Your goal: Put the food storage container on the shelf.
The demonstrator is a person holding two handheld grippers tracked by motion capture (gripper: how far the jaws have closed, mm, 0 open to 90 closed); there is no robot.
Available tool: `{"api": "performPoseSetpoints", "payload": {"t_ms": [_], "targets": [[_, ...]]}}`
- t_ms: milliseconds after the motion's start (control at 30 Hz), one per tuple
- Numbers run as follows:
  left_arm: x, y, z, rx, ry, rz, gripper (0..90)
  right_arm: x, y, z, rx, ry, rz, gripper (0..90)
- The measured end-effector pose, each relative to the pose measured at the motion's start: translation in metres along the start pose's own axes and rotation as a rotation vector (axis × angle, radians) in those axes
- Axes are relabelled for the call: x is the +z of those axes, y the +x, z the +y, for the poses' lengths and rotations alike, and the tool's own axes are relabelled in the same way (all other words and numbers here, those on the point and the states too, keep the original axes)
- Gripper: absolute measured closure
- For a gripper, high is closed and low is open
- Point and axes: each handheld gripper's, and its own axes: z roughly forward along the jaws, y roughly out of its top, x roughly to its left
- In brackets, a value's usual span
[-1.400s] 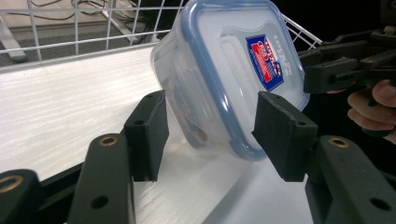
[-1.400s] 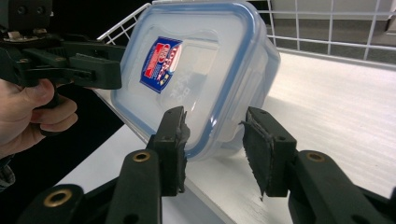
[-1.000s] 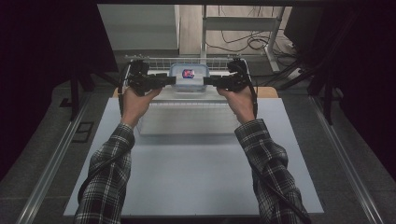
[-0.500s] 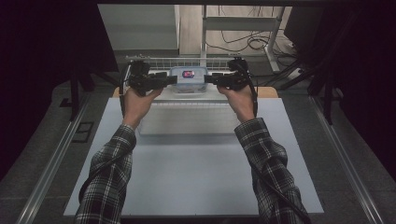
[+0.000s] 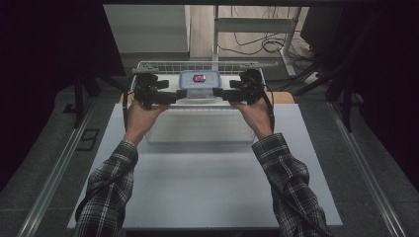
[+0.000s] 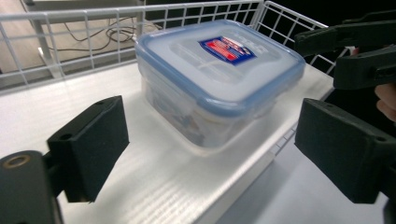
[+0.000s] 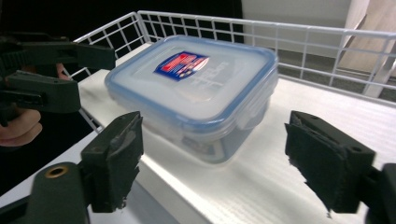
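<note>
A clear plastic box with a blue-rimmed lid and a red-and-blue label [image 5: 199, 83] stands on the white ribbed floor of a wire basket [image 5: 163, 64] at the far side of the table. My left gripper [image 5: 182, 94] is at the box's left and my right gripper [image 5: 216, 93] at its right, both pointing inward. In the left gripper view the box [image 6: 219, 74] lies just beyond the open left gripper [image 6: 217, 149], its jaws wide apart and touching nothing. The right gripper view shows the box [image 7: 196, 88] ahead of the right gripper [image 7: 222, 158], which is equally open.
The basket's white wire walls [image 6: 116, 28] rise behind and beside the box. A pale grey table top [image 5: 207, 187] stretches toward the person. Metal rails [image 5: 59, 173] run along both sides, and cables [image 5: 257, 47] lie on the floor beyond.
Both hands and grippers have drawn back a little toward the person. The box stays in the basket.
</note>
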Motion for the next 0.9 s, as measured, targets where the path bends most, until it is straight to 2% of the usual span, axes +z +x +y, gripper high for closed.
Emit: {"api": "performPoseSetpoints", "payload": {"t_ms": [300,433,667,733,900], "targets": [[-0.005,-0.008,-0.012,0.039,0.006,-0.014,5.4,-0.003,0.008,-0.013,-0.05,0.022,-0.01,11.1],[-0.006,-0.016,-0.019,0.086,0.036,-0.005,4.3,-0.007,0.012,-0.017,-0.061,0.026,-0.015,9.6],[-0.011,-0.021,-0.028,0.087,0.041,-0.006,4.1,-0.012,0.017,-0.025,-0.061,0.022,-0.004,8.7],[-0.015,-0.025,-0.032,0.1,0.04,-0.006,4.1,-0.014,0.021,-0.029,-0.079,0.026,-0.002,7.7],[-0.02,-0.029,-0.039,0.117,0.033,-0.023,3.9,-0.017,0.025,-0.033,-0.08,0.021,0.008,7.0]]}}
